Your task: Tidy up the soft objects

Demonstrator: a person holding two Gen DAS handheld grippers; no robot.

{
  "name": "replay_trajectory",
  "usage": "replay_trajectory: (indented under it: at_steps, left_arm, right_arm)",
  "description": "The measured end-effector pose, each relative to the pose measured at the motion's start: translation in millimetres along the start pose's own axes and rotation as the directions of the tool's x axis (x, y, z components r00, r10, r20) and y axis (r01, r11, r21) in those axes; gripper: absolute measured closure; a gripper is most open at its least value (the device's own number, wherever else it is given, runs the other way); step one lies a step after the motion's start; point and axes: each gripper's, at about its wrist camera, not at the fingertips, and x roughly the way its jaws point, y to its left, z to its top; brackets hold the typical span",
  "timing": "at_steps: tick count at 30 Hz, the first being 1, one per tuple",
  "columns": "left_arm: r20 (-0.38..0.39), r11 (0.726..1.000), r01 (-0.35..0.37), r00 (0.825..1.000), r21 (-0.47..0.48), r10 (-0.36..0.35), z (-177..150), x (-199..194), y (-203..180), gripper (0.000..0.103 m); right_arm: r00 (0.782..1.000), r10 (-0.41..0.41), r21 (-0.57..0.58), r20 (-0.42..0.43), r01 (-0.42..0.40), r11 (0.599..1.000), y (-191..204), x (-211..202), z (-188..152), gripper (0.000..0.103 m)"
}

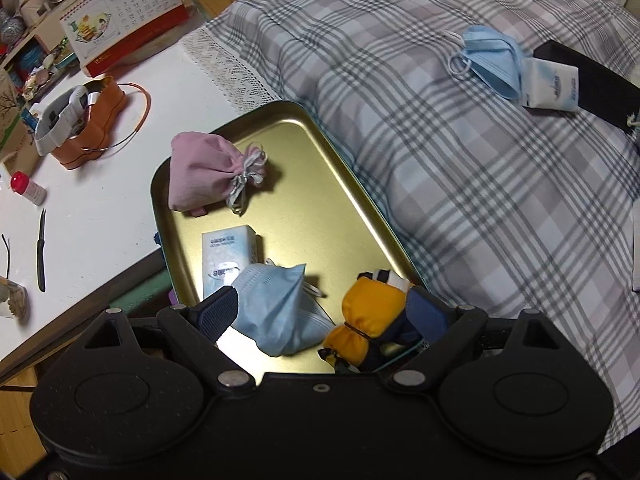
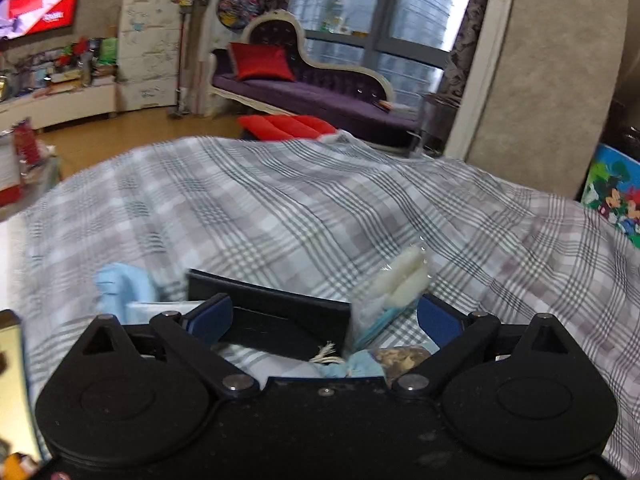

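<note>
Table (image 1: 112, 216): white, at far left; a calendar (image 1: 128, 20), an orange tin (image 1: 92, 120), a red-capped bottle (image 1: 26, 188) and a black pen (image 1: 41, 250) lie on it.
Tray (image 1: 320, 208): gold metal, between the table and the plaid cloth (image 1: 460, 208), with its right rim on the cloth.
Pink pouch (image 1: 204, 174): in the tray's far left corner, its silver tie pointing right.
Tissue pack (image 1: 226, 258): in the tray, nearer than the pouch, partly under the mask.
Mask (image 1: 280, 308): light blue, crumpled, on the tray's near part, touching the left finger.
Left gripper (image 1: 328, 312): above the tray's near end; jaws wide apart, gripping nothing; the mask and the yellow toy lie between the fingers.
Yellow toy (image 1: 370, 316): by the tray's near right rim, against the right finger.
Second mask (image 1: 492, 60): blue, on the cloth well beyond the tray, touching a second tissue pack (image 1: 554, 90) just to its right.
Black case (image 2: 272, 320): on the cloth, straight ahead of the right gripper.
Right gripper (image 2: 324, 320): low over the cloth; jaws wide apart, closed on nothing.
Clear packet (image 2: 390, 296): white pieces inside, standing just inside the right finger; whether they touch is unclear.
</note>
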Motion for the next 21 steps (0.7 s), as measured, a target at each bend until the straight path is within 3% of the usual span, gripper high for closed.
replay_trajectory:
  at_steps: [6,10,14,17,21]
  left_arm:
    - [-0.007,1.0,0.013,1.0,0.013,-0.013,-0.7,-0.4,-9.1,0.014]
    - [-0.007,0.999,0.027,1.0,0.018,-0.027,2.4,-0.3,-17.5,0.014]
    - [-0.002,0.998,0.047,0.999,0.035,-0.047,8.9,-0.5,-32.3,0.014]
    - [0.001,0.997,0.057,0.998,0.061,-0.057,14.1,0.1,-45.3,0.014]
    - [0.008,0.994,0.067,0.998,0.088,-0.068,19.7,1.0,-60.7,0.014]
  right_arm:
    - [0.998,-0.044,-0.103,-0.051,0.039,0.994,14.9,41.1,-29.2,0.005]
    - [0.996,-0.094,-0.153,0.007,0.094,0.984,12.4,44.0,-44.6,0.005]
    - [0.998,-0.048,-0.06,-0.039,0.045,0.997,-12.3,50.4,-39.4,0.005]
    - [0.992,-0.067,0.025,-0.109,0.07,0.997,-27.4,59.8,-38.8,0.005]
    - [0.977,-0.035,0.185,-0.211,0.075,0.98,-53.8,71.7,-40.6,0.005]
